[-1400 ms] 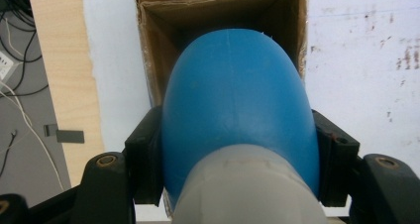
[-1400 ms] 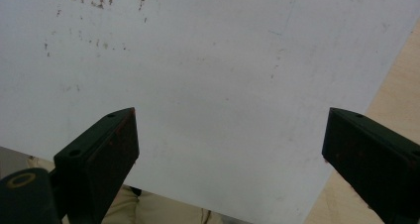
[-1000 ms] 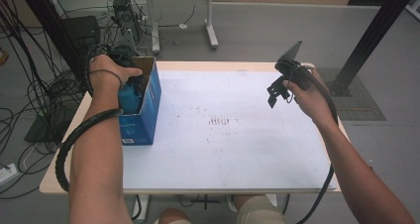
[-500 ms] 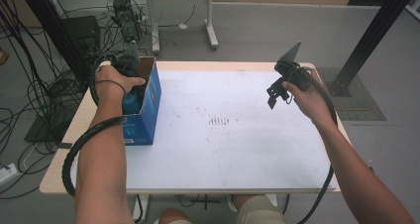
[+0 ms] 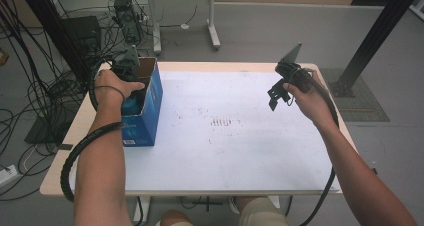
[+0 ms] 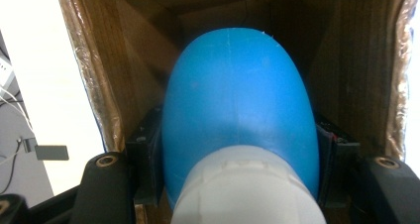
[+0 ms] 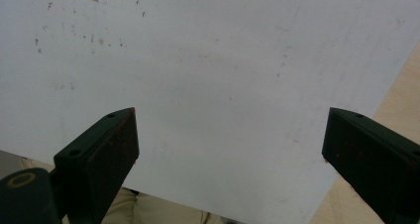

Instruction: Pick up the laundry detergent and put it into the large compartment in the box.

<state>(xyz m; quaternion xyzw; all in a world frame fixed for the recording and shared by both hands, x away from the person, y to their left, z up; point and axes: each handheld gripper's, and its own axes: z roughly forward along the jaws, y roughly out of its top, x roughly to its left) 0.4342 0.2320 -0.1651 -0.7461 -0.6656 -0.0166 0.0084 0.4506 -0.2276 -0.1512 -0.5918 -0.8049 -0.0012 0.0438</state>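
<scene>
At the table's far left, the left gripper point(image 6: 237, 184) clamps a rounded blue plastic bottle point(image 6: 237, 110) with a white cap inside the blue cardboard box point(image 5: 150, 103); the right gripper point(image 7: 230, 149), jaws spread and empty, hovers above the white table top point(image 5: 240, 146).

High view: overhead, facing forward over my table point(image 5: 225, 151). Gripper views: close, along my jaws (right shares the tabletop; left peers into the box point(image 5: 150, 103)).

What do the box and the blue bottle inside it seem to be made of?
The box looks like corrugated cardboard: brown matte inner walls, glossy blue print outside. The blue bottle, gripped by the left gripper, seems to be smooth plastic with a soft sheen and a faint mould seam; its whitish cap also looks plastic.
</scene>
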